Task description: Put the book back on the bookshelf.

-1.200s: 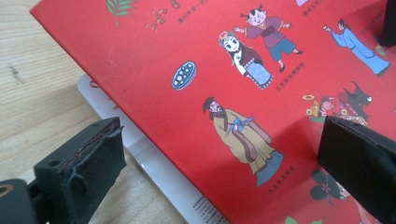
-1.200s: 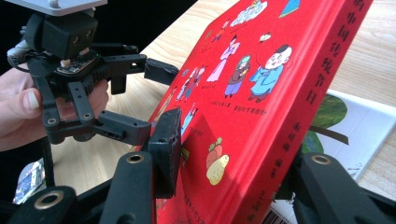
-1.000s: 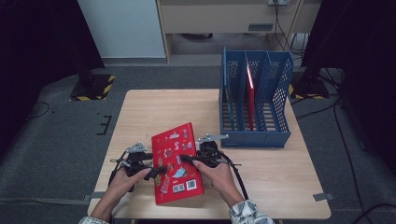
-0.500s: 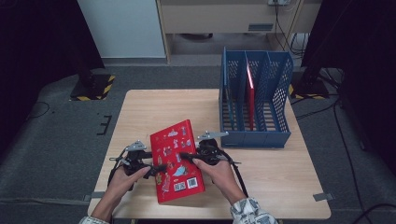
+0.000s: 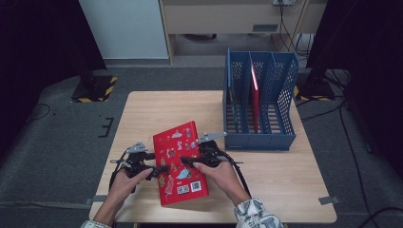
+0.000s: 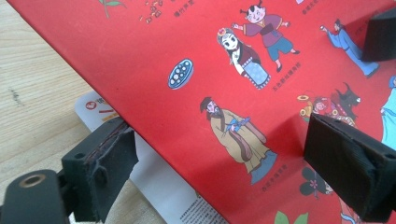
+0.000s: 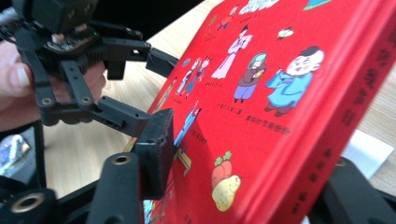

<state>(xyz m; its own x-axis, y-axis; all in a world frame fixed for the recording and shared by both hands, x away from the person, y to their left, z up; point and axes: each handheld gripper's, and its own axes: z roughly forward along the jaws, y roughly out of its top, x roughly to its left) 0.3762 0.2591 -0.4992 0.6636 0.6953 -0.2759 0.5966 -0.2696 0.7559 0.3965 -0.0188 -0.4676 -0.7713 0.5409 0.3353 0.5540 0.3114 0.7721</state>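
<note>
- Dark grey carpet surrounds a pale wooden table (image 5: 157, 114), with black curtains at both sides and a white panel and a low cabinet beyond its far edge.
- On the table's far right corner, well beyond the right gripper (image 5: 190, 159), stands a blue mesh file rack (image 5: 259, 137) with upright compartments; one red book (image 5: 255, 97) already stands on edge in its middle compartment.
- A second red picture book (image 5: 180, 164), its cover printed with cartoon figures, lies near the front edge between the two grippers, its left side tilted up off the wood; the left gripper view shows a white sheet (image 6: 159, 182) under it.
- The left gripper (image 5: 160, 169) straddles that lifted left edge, one jaw under the cover and one above; its jaws have just been closing, and whether they press yet I cannot tell.
- The right gripper brackets the book's right edge, at the spine, from the other side; its jaws have just been opening, and their contact with the book is unclear too.
- Judged from this, one book is filed and this one is only being picked up: lifting it, turning it upright and sliding it into the rack remain.
</note>
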